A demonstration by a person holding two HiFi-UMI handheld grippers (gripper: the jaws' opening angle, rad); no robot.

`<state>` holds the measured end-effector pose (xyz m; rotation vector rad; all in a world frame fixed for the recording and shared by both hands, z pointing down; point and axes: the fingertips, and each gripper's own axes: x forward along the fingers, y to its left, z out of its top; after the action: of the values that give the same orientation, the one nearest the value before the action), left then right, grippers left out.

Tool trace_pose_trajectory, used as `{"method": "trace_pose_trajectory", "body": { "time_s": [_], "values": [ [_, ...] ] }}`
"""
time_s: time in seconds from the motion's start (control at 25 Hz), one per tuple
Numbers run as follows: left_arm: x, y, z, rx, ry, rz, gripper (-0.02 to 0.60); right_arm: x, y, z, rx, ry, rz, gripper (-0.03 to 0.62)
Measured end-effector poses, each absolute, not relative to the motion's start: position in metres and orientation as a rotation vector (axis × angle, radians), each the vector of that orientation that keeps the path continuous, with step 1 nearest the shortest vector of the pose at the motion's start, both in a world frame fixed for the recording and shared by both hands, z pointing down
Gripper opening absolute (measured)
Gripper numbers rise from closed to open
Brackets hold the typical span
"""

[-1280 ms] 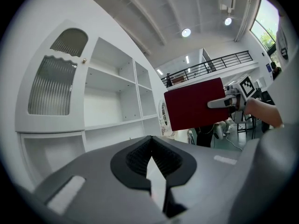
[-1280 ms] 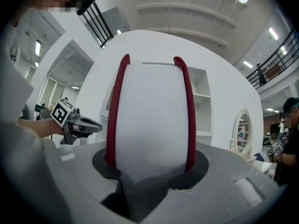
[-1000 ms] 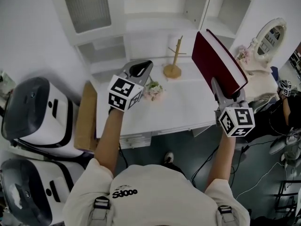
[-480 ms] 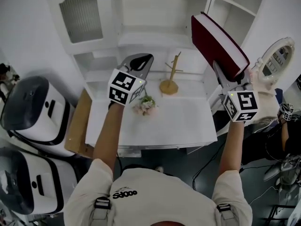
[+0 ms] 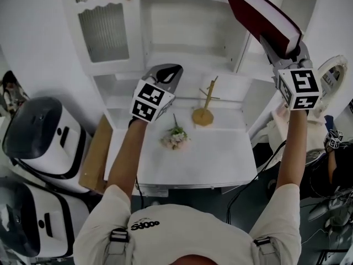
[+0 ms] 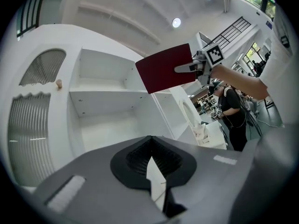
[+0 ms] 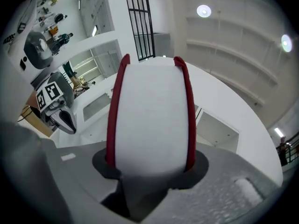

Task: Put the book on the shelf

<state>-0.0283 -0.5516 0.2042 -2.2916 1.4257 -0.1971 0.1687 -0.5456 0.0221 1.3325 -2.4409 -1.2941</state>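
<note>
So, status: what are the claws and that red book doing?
Right claw shut on red book, held high before shelf. Left claw shut, empty. Nothing seen blocking shelf.

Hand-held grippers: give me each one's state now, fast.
Left hand-held gripper: closed, nothing between the jaws.
Right hand-held gripper: closed on the dark red book.

The dark red hardcover book (image 5: 256,15) runs past the head view's top edge; the lower white-and-black rounded machine (image 5: 25,225) is cut off at the left edge
</note>
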Motion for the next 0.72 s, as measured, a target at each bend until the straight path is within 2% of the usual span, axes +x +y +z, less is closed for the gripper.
{"method": "trace_pose_trajectory", "body": {
  "time_s": [0.48,0.72],
  "values": [
    [-0.065,-0.575,0.211,-2.342,1.441,-0.154,0.017,0.148,-0.573,-0.065,1.368,-2.259,-1.457,0.215],
    [-0.068,-0.584,0.207,-2.361,1.445,-0.100,0.017,0.123,-0.608,-0.064,1.318,-1.926,-1.523,0.218]
  ]
}}
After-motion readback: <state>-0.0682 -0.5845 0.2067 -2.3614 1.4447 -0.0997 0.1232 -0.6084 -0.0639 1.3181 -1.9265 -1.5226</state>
